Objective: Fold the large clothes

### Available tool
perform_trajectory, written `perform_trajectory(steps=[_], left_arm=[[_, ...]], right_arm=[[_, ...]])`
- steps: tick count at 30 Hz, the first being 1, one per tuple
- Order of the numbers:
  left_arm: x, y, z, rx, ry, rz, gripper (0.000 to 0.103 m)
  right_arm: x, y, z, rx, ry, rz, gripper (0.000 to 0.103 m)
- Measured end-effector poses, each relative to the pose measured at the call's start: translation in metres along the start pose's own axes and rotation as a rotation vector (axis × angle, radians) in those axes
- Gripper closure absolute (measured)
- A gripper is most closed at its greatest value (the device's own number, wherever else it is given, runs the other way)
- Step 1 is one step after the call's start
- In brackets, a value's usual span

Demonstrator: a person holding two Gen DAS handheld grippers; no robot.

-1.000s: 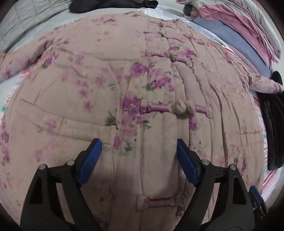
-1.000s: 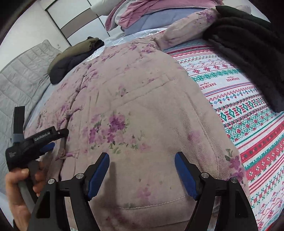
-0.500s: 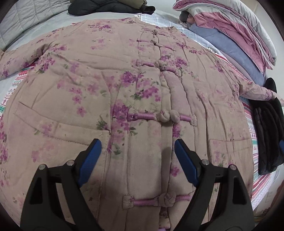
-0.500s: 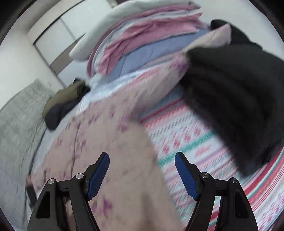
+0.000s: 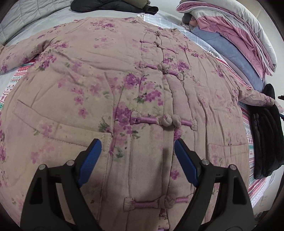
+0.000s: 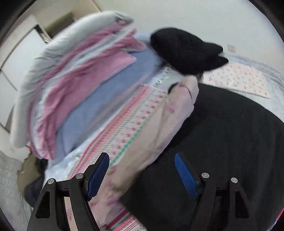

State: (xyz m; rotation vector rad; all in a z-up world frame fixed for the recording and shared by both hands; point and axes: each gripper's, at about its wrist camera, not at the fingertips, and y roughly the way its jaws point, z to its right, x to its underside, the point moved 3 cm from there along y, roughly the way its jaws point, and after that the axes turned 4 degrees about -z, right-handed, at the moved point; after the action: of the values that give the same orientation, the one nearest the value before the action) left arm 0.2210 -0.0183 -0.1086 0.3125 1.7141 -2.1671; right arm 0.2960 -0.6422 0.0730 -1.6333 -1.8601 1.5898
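Observation:
A large pink padded jacket with purple flowers and knot buttons lies flat, front up, on the bed. My left gripper is open and empty, hovering above its lower front near the left pocket. The jacket's right sleeve stretches out beside a black garment. My right gripper is open and empty just above that sleeve. The right wrist view is blurred.
A stack of folded pink, grey and blue bedding lies at the far right, also in the right wrist view. Dark clothes lie beyond the collar. A patterned striped blanket covers the bed. A black garment lies right of the jacket.
My right gripper swung right, from over the jacket's lower right front to over the right sleeve. My left gripper pulled back and up a little, showing more of the jacket.

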Motion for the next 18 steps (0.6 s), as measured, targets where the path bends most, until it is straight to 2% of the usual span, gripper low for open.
perform_trajectory(steps=[1,6,7,8,9,10,13,14,16,18], left_arm=[[0.000,0.001,0.001,-0.005,0.006,-0.001,0.019],[0.002,0.005,0.002,-0.035,0.028,-0.007,0.019],[0.001,0.005,0.002,-0.036,0.029,-0.005,0.019],[0.001,0.005,0.002,-0.037,0.029,-0.003,0.019],[0.001,0.005,0.002,-0.039,0.029,-0.003,0.019],[0.001,0.005,0.002,-0.041,0.028,-0.001,0.019],[0.001,0.006,0.003,-0.048,0.035,0.002,0.019],[0.001,0.007,0.003,-0.050,0.038,0.000,0.019],[0.001,0.006,0.003,-0.050,0.038,-0.002,0.019],[0.001,0.006,0.003,-0.043,0.034,-0.005,0.019]], right_arm=[[-0.007,0.017,0.005,0.015,0.026,-0.037,0.025],[-0.015,0.048,0.023,-0.088,0.158,-0.078,0.025],[-0.014,0.052,0.023,-0.078,0.164,-0.077,0.029],[-0.012,0.053,0.020,-0.063,0.148,-0.072,0.041],[-0.011,0.053,0.014,-0.046,0.101,-0.063,0.084],[-0.012,0.053,0.010,-0.036,0.065,-0.059,0.089],[-0.014,0.022,0.001,-0.123,-0.024,0.072,0.089],[-0.012,0.005,-0.009,-0.141,-0.095,0.148,0.090],[-0.007,-0.018,-0.022,-0.143,-0.192,0.234,0.090],[-0.005,-0.027,-0.031,-0.092,-0.224,0.240,0.090]])
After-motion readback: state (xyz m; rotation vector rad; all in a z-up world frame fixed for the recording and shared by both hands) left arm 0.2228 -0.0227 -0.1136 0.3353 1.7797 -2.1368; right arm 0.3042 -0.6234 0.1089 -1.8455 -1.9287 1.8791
